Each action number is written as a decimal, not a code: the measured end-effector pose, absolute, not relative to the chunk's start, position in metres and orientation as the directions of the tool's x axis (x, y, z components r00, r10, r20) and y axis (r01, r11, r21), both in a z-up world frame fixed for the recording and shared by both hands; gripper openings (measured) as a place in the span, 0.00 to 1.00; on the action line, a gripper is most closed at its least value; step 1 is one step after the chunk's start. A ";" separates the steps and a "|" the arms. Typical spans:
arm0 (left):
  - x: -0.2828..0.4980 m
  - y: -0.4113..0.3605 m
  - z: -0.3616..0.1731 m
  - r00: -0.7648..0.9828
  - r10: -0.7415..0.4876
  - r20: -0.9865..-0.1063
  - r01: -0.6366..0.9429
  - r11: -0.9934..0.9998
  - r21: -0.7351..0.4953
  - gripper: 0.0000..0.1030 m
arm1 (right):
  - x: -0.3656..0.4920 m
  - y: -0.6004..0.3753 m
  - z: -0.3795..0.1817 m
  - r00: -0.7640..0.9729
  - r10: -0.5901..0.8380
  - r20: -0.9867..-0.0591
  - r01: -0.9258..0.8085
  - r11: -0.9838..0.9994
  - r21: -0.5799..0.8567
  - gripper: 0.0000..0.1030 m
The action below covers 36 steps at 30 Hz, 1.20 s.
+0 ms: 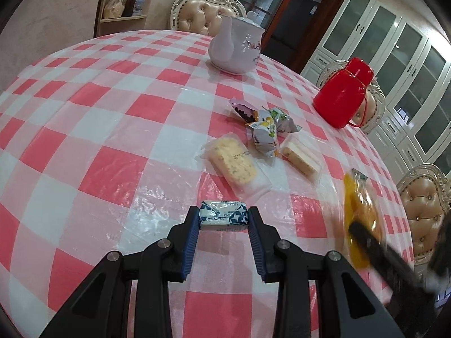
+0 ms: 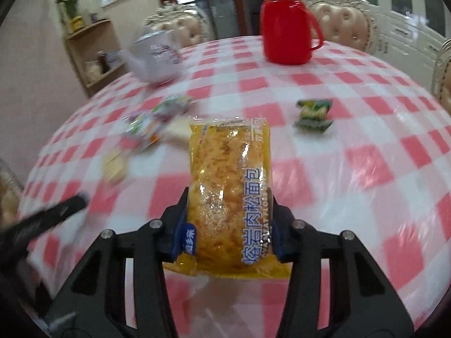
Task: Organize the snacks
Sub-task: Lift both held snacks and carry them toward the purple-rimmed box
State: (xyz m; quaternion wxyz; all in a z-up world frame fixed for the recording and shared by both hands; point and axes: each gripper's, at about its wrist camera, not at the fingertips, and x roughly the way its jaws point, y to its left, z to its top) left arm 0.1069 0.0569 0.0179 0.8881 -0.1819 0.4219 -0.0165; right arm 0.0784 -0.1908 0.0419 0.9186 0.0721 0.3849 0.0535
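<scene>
A soft, crushable bread packet (image 2: 229,197) is clamped mid-length by the right gripper (image 2: 229,211); a small wrapped cake (image 1: 223,214) is clamped by the left gripper (image 1: 223,221).

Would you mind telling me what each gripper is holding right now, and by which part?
Left gripper pinches the small blue-and-white snack by its two short ends. Right gripper clamps the yellow bread packet across its lower sides.

Left wrist view: low over checkered table (image 1: 112,118), faces forward along fingers, teapot (image 1: 236,48) far at 12 o'clock, red flask (image 1: 342,95) at 2 o'clock.

Right wrist view: also low and near, flask (image 2: 284,22) at 12 o'clock, teapot (image 2: 157,56) at 10 o'clock, much blur.

Both views share table middle, snack pile (image 1: 265,124) and each other's gripper at the edge.
</scene>
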 end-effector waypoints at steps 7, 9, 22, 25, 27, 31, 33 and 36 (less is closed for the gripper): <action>0.099 0.054 0.024 0.666 -0.159 -0.729 -0.107 0.947 -0.304 0.34 | 0.035 -0.176 0.047 0.722 0.230 -0.652 -0.075 0.963 0.257 0.50; 0.093 0.055 0.026 0.678 -0.153 -0.719 -0.100 0.950 -0.296 0.34 | 0.027 -0.174 0.048 0.733 0.236 -0.638 -0.083 0.962 0.260 0.50; 0.040 0.080 0.030 0.754 -0.061 -0.655 -0.145 0.956 -0.256 0.34 | 0.031 -0.176 0.050 0.721 0.307 -0.621 -0.114 0.937 0.331 0.50; 0.027 0.081 0.034 0.769 -0.016 -0.639 -0.161 0.963 -0.218 0.34 | 0.032 -0.170 0.046 0.704 0.331 -0.629 -0.134 0.931 0.339 0.50; 0.016 0.082 0.036 0.777 0.008 -0.629 -0.172 0.964 -0.200 0.34 | 0.033 -0.165 0.043 0.690 0.348 -0.635 -0.147 0.926 0.349 0.50; -0.001 0.084 0.038 0.785 0.039 -0.618 -0.185 0.967 -0.173 0.34 | 0.029 -0.153 0.041 0.678 0.370 -0.635 -0.184 0.922 0.341 0.50; -0.010 0.086 0.039 0.790 0.051 -0.611 -0.193 0.967 -0.168 0.34 | 0.026 -0.147 0.041 0.674 0.381 -0.633 -0.209 0.920 0.332 0.50; -0.023 0.092 0.040 0.790 0.053 -0.611 -0.205 0.962 -0.182 0.34 | 0.023 -0.135 0.038 0.657 0.406 -0.635 -0.245 0.912 0.329 0.50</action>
